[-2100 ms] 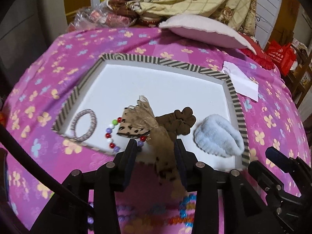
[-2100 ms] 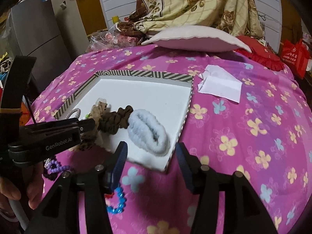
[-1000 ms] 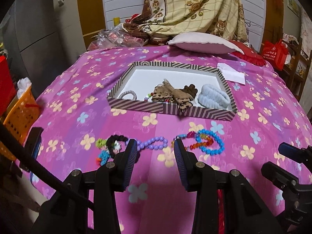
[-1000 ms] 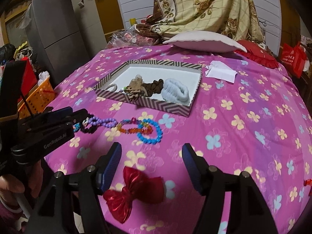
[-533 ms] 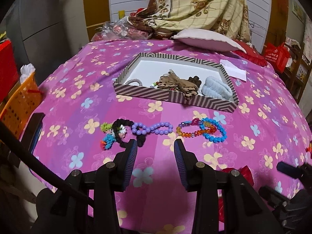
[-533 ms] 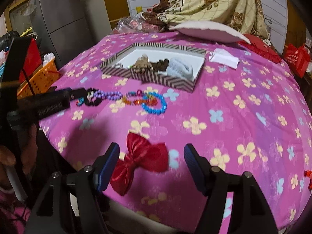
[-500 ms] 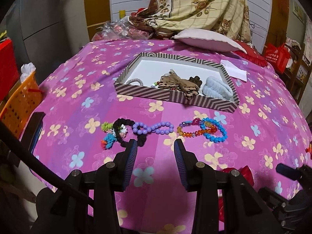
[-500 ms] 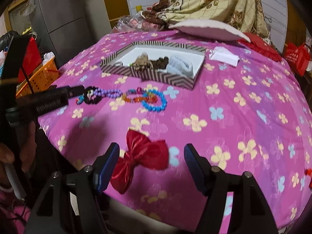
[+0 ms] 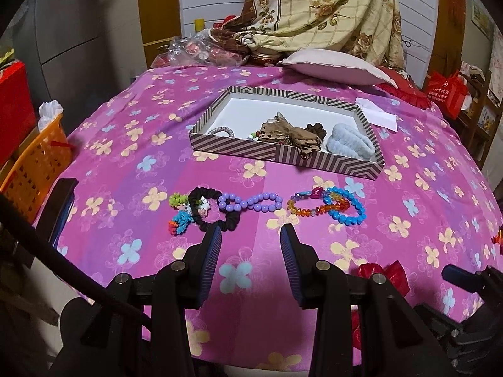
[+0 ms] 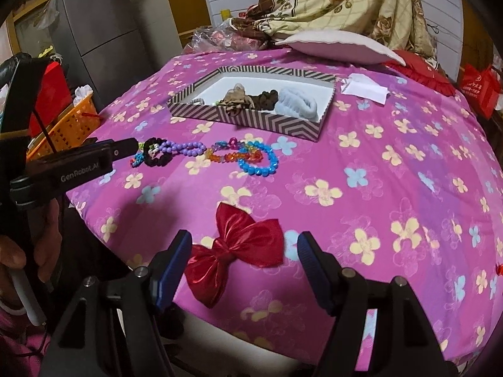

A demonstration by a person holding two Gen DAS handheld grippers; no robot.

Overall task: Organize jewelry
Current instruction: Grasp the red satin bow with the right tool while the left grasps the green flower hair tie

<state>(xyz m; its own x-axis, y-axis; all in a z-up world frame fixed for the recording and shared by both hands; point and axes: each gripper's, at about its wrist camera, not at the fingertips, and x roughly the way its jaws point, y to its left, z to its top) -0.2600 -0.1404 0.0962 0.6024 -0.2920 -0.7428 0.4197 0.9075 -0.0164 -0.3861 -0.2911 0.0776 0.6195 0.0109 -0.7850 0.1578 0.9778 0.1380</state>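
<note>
Red bow point(image 10: 239, 245) between right gripper point(image 10: 243, 251) jaws

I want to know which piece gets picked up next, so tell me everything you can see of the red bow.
The red bow is shiny, satin-looking fabric gathered at a knot in the middle, with two crinkled loops. It lies flat and slanted on the pink flowered cloth near the bed's front edge, away from the bead strings. It sits between the open fingers of the right gripper, which do not press on it. In the left wrist view only part of it shows.
</note>
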